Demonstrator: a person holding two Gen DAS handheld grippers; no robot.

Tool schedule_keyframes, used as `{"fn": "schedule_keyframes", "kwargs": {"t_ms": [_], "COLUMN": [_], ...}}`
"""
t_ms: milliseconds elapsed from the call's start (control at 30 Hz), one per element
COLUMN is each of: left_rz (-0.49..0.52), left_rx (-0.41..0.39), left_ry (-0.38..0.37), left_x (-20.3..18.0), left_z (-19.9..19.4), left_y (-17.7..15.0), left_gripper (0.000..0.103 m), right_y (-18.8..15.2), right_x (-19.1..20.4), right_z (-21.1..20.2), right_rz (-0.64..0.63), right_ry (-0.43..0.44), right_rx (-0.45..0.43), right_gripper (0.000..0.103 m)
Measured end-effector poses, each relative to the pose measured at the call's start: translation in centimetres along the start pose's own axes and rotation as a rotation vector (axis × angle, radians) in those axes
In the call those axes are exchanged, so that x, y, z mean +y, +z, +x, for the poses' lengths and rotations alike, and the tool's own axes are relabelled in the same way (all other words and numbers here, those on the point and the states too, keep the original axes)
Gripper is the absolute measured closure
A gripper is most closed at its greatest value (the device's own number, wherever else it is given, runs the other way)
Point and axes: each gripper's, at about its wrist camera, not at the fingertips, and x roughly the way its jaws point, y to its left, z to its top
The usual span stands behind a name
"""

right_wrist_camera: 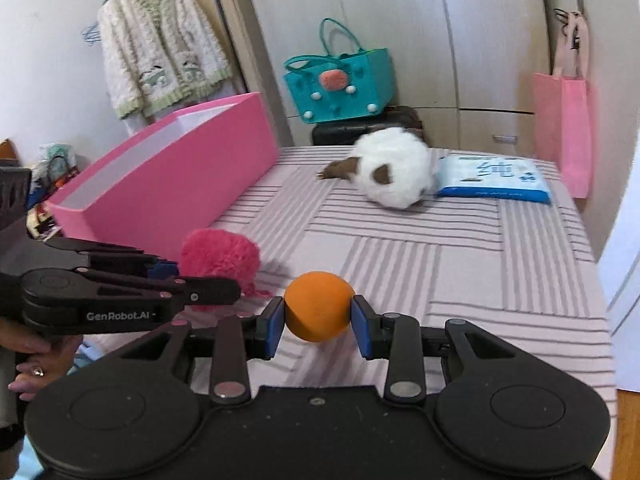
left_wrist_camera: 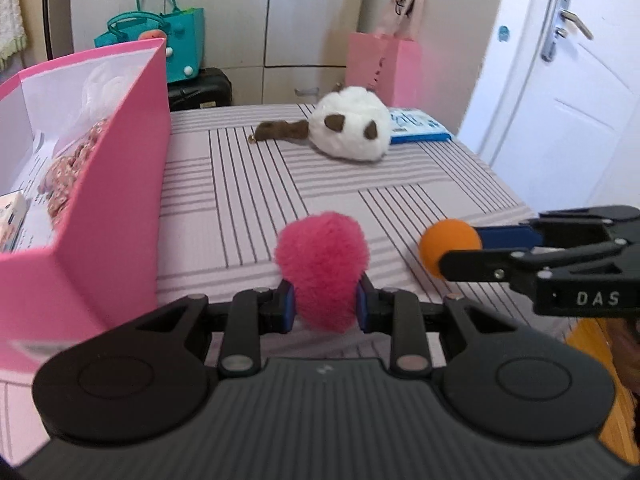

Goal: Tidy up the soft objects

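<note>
My left gripper (left_wrist_camera: 325, 304) is shut on a fluffy pink pom-pom (left_wrist_camera: 322, 268), held just above the striped bed near its front; it also shows in the right wrist view (right_wrist_camera: 219, 258). My right gripper (right_wrist_camera: 318, 322) is shut on an orange foam ball (right_wrist_camera: 318, 306), seen from the side in the left wrist view (left_wrist_camera: 448, 246). A white plush toy with brown patches (left_wrist_camera: 352, 126) lies farther back on the bed (right_wrist_camera: 394, 172). An open pink box (left_wrist_camera: 116, 184) stands on the left (right_wrist_camera: 172, 184).
A blue-and-white tissue pack (right_wrist_camera: 492, 180) lies behind the plush toy. A pink paper bag (right_wrist_camera: 564, 132) and a teal bag (right_wrist_camera: 340, 84) stand by the wardrobe. The pink box holds a floral fabric item (left_wrist_camera: 68, 172). A white door (left_wrist_camera: 560, 80) is at the right.
</note>
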Motion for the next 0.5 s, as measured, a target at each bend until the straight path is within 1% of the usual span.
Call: {"fn": "schedule_keyframes", "kwargs": {"t_ms": [133,300,500], "left_rz": [0.005,-0.023,0.012], "left_rx": [0.031,0.080,0.085], "left_ry": [-0.012,-0.087,-0.068], "left_x": [0.9,3.2,5.1], "left_z": [-1.9,-4.6,-8.6], "left_y": [-0.6,-0.8,-0.8], "left_gripper": [0.076,0.076,0.076], "right_y": [-0.3,0.3,1.4], "right_x": [1.3,2.8,4.0], "right_z": [-0.1,-0.5,-1.4], "right_rz": [0.006,0.011,-0.003], "right_ry": [0.037,0.084,0.123], "right_rx": [0.000,0.003,0.014], "right_gripper": [0.062,0.062,0.062]}}
